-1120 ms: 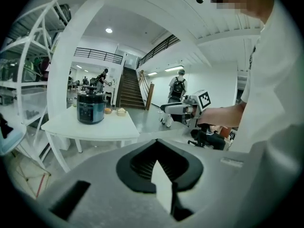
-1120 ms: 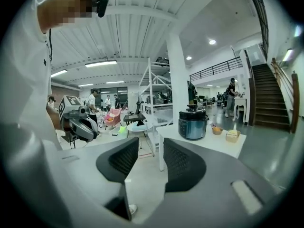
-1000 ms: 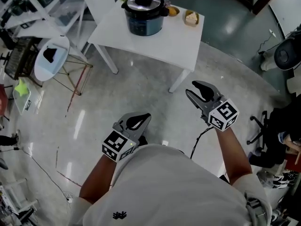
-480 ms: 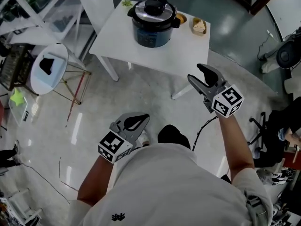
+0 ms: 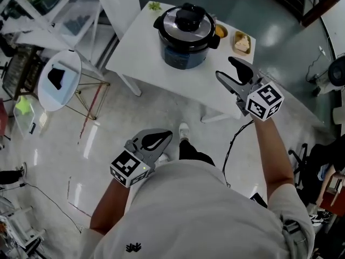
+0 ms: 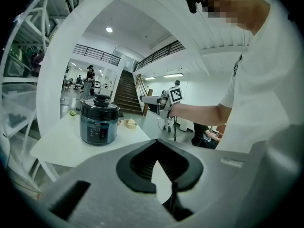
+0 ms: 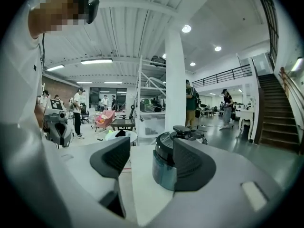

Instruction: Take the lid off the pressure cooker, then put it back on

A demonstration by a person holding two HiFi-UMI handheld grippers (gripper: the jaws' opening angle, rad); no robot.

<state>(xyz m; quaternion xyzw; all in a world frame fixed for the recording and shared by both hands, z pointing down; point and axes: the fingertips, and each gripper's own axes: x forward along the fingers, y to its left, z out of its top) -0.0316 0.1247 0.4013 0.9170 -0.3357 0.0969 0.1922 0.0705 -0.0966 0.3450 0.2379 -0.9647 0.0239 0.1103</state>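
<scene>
Jaws of the right gripper [image 5: 226, 68] stand well apart and have just been opening. Nothing lies between them; in the right gripper view the dark blue-grey round pressure cooker [image 7: 161, 170] shows in the gap, but it is some way beyond the pads, not within them. Since a second ago this gripper has come forward from over the bare floor to the near edge of the white square table [image 5: 145, 53], and it is now near the cooker's right side without touching it.

The left gripper [image 5: 168, 134] is clenched on nothing, its pads meeting at the tips, and it trails low beside the person's body over the floor, well apart from the table.

The cooker [image 5: 186, 39] stands upright at the far side of the table, its shiny metal lid with a black knob [image 5: 187, 21] on and seemingly seated, though the locking position is too small to read. Two small dishes of food [image 5: 241, 42] sit just beside it on the right.

The approach looks nearly done: removal has not begun, and the widened right jaws suggest readiness to take the knob or a handle.
</scene>
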